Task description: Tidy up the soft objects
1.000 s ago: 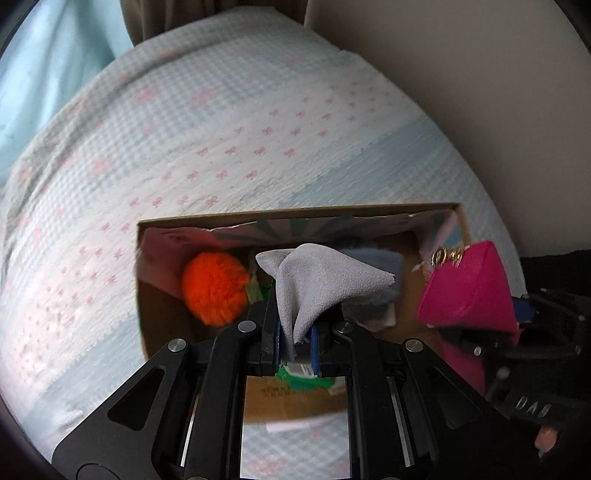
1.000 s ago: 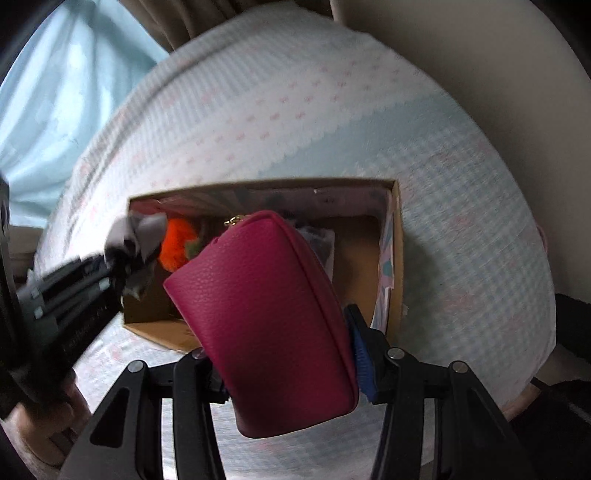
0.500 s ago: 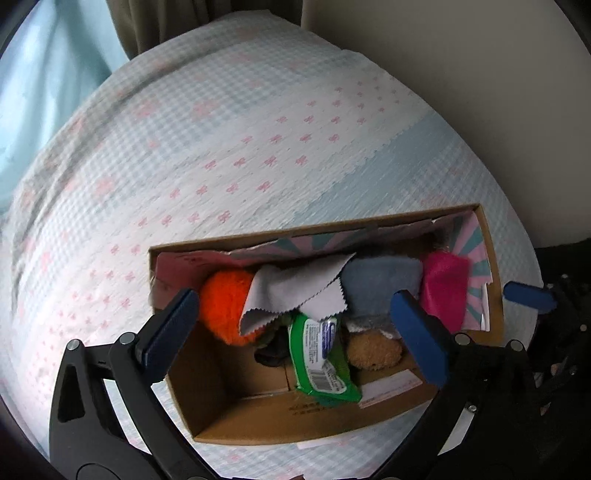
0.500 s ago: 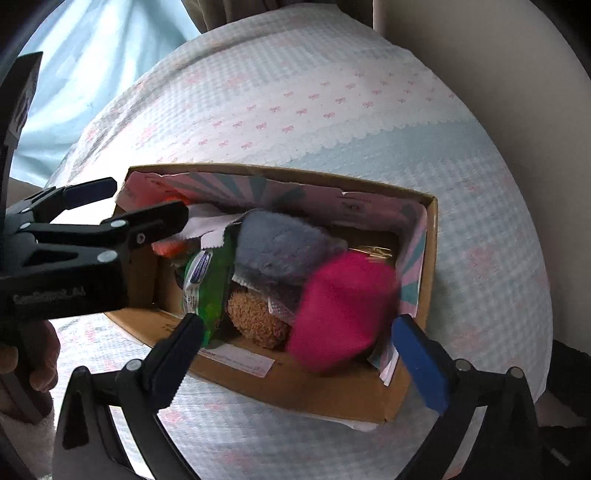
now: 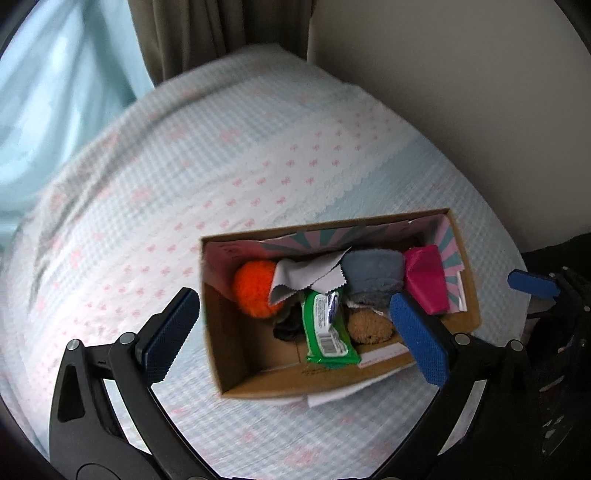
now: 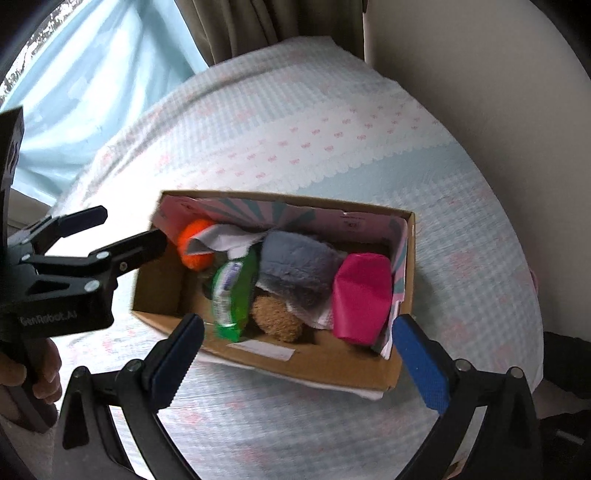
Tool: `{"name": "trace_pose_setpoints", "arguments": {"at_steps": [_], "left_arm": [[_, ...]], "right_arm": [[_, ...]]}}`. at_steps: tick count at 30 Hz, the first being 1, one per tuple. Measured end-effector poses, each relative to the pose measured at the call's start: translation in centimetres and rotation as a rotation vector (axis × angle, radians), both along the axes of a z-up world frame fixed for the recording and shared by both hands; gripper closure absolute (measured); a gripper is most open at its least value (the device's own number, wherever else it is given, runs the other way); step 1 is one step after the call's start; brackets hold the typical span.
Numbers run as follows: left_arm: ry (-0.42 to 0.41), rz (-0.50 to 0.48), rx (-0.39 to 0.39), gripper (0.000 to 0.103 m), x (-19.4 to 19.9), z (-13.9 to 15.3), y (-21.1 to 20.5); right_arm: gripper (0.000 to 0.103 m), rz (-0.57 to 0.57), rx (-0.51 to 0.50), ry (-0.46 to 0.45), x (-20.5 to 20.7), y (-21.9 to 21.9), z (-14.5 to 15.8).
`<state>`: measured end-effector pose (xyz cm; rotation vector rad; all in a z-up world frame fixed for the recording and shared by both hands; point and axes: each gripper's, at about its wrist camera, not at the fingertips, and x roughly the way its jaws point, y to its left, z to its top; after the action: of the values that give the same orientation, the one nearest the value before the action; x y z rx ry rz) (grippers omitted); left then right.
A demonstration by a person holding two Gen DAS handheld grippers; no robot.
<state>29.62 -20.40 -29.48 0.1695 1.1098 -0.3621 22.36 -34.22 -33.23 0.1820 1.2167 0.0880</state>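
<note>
- The cardboard box [image 5: 236,373] lies on the bed [image 5: 184,192], on its gingham cover with small pink bows, nearer the bed's right edge than its left.
- Left gripper [image 5: 295,332]: jaws spread wide with nothing between the pads; it hangs above the box's near wall, pointing steeply down.
- Right gripper [image 6: 299,354]: jaws equally wide apart and empty, above the box's near wall.
- The magenta pouch [image 6: 362,295] lies inside the box at its right end, against the patterned end wall.
- The grey cloth [image 5: 306,277] is draped in the left half of the box, partly over the orange pom-pom [image 5: 253,291] at the left end.
- A grey-blue plush piece [image 6: 295,262] sits in the middle, between the cloth and the pouch.
- A green wipes packet [image 5: 327,332] lies in front of the cloth, and a brown fuzzy ball [image 5: 369,325] sits just right of it.
- In the right wrist view, a hand [image 6: 40,373] grips the left gripper's handle at the left edge.
- Curtains [image 6: 258,26] and a pale wall [image 5: 461,92] stand beyond the bed's far edge.
</note>
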Motion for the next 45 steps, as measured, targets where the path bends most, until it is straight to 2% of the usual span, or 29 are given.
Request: {"name": "trace_pose_setpoints", "arguments": {"at_steps": [7,10,17,23,30,37,45], "left_arm": [[-0.088,0.029,-0.033,0.000,-4.3,6.3,3.3],[-0.129,0.047,-0.061,0.000,-6.6,9.1,5.3],[-0.297,0.084,-0.105,0.000,-13.9,16.6,10.4],[-0.431,0.111,-0.129,0.000,-19.6,20.8,13.9],[-0.503,0.147,-0.176,0.000,-24.3,23.5,17.4],[-0.591,0.144,-0.166,0.000,-28.0,24.6,18.7],[-0.615,0.148,-0.172,0.000,-28.9,24.7,19.0]], "right_arm": [[0.002,-0.016,-0.008,-0.110,-3.6,2.0,6.2],[0.002,-0.026,-0.047,-0.194,-6.0,3.6,9.7],[0.002,-0.055,-0.125,-0.372,-11.5,7.5,17.4],[0.002,-0.111,-0.131,-0.468,-15.7,9.9,22.1],[0.001,-0.160,-0.122,-0.561,-20.1,12.2,24.7],[0.001,-0.178,-0.172,-0.618,-22.5,14.3,25.3],[0.001,-0.203,-0.175,-0.637,-23.3,14.9,25.6]]}}
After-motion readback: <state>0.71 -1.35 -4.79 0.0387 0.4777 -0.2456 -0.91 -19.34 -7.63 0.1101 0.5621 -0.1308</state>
